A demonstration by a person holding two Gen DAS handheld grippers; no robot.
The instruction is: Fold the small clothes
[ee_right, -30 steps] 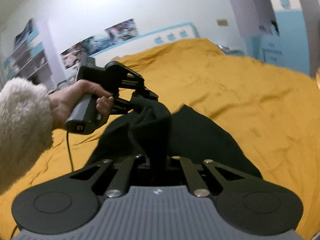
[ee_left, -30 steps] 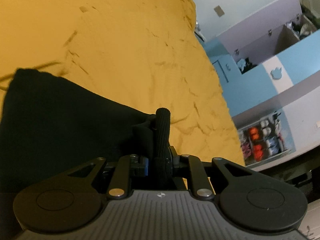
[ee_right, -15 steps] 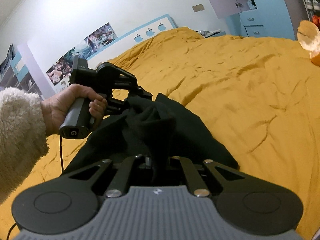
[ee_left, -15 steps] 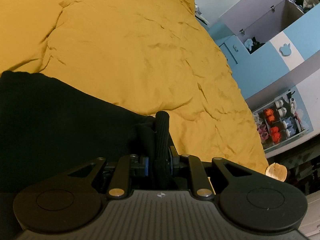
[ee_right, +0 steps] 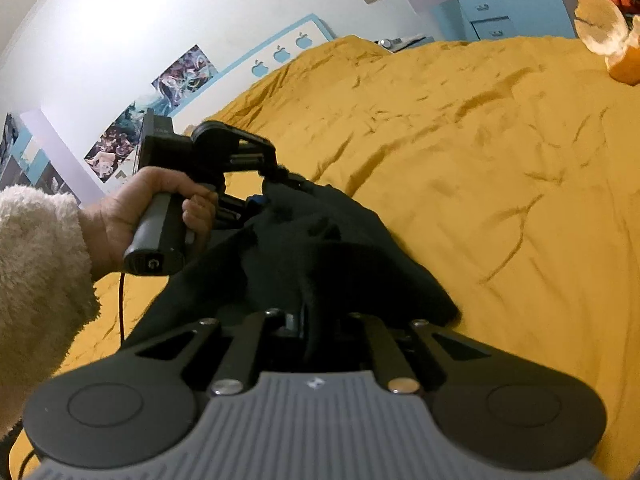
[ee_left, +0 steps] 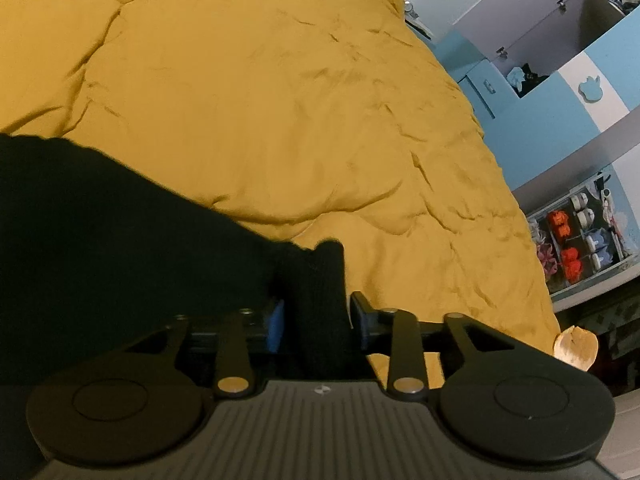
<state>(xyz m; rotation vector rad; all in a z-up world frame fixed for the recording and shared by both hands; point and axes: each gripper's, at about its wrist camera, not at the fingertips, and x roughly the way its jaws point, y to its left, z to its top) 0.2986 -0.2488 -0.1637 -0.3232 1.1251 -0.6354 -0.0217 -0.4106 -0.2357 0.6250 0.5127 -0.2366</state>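
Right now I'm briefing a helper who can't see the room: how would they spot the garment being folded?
Find the mustard-yellow bedspread that covers the bed. Near its front edge lies the black garment, its bunched edge lifted between two handheld tools. It is the only dark cloth there; the orange peel is far off.

no legible text, numbers or brand names in either view. only signs: blue apple-shaped marks on the headboard strip (ee_right: 280,54) beyond the left gripper (ee_right: 276,184); a small emblem, unreadable, on each gripper's grey housing (ee_left: 320,390).
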